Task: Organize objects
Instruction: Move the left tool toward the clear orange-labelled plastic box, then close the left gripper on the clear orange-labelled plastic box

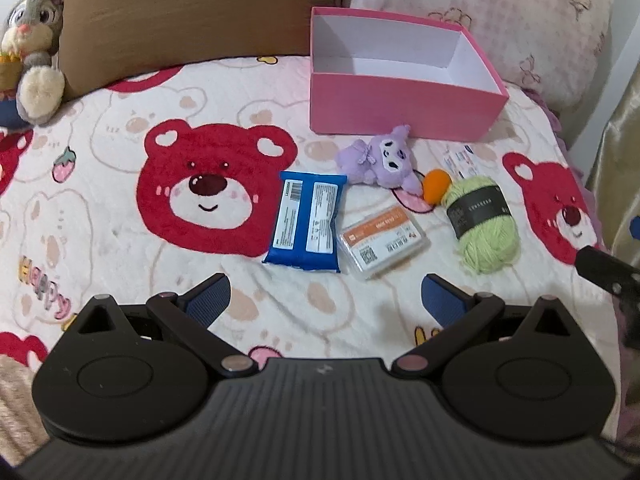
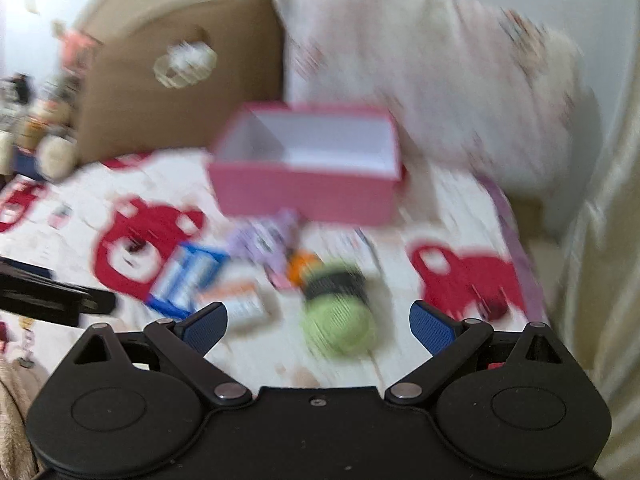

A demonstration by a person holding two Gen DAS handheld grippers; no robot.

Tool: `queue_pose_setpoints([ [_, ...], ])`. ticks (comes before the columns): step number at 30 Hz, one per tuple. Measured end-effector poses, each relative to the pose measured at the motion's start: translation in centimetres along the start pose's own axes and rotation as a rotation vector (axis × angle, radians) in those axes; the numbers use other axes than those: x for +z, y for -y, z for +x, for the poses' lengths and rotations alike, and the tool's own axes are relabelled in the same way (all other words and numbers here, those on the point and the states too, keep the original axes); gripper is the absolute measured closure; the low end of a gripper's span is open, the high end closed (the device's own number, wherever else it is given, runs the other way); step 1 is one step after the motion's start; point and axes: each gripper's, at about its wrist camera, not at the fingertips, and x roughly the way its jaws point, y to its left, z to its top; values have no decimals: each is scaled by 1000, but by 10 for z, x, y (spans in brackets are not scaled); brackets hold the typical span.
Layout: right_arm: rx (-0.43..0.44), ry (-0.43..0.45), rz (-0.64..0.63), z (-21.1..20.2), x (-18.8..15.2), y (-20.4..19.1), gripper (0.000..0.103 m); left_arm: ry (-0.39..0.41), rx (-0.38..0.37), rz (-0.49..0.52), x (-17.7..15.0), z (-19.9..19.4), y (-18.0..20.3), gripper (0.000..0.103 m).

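Observation:
An empty pink box (image 1: 400,108) stands open at the back of the bed. In front of it lie a purple plush (image 1: 384,158), a small orange ball (image 1: 436,186), a green yarn skein (image 1: 482,224), a blue packet (image 1: 306,222) and a clear card case (image 1: 382,242). My left gripper (image 1: 326,300) is open and empty, short of the packet and case. My right gripper (image 2: 318,322) is open and empty, just short of the yarn (image 2: 340,312); its view is blurred. The pink box (image 2: 308,184) lies beyond it.
A brown pillow (image 1: 192,16) and a pink floral pillow (image 1: 500,20) lean behind the box. A grey bunny plush (image 1: 32,48) sits at the far left. A small printed card (image 1: 460,162) lies behind the yarn. The bed's right edge drops off past the yarn.

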Motion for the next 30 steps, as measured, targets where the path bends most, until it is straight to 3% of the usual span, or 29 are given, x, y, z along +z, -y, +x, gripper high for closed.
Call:
queue_pose_setpoints([
  [3, 79, 39, -101, 17, -2, -6, 4, 25, -11, -41, 1, 16, -7, 0],
  [8, 184, -28, -196, 59, -8, -16, 4, 18, -61, -84, 0, 45, -21, 2],
  [13, 267, -28, -212, 87, -15, -26, 4, 63, -133, -122, -2, 67, -26, 4],
  [18, 313, -92, -194, 127, -26, -32, 4, 29, -208, -154, -3, 93, -31, 4],
  [20, 353, -116, -182, 146, -34, -34, 4, 24, -205, -169, -4, 104, -33, 6],
  [30, 369, -137, -319, 181, -43, -50, 4, -19, -315, -251, -15, 159, -31, 38],
])
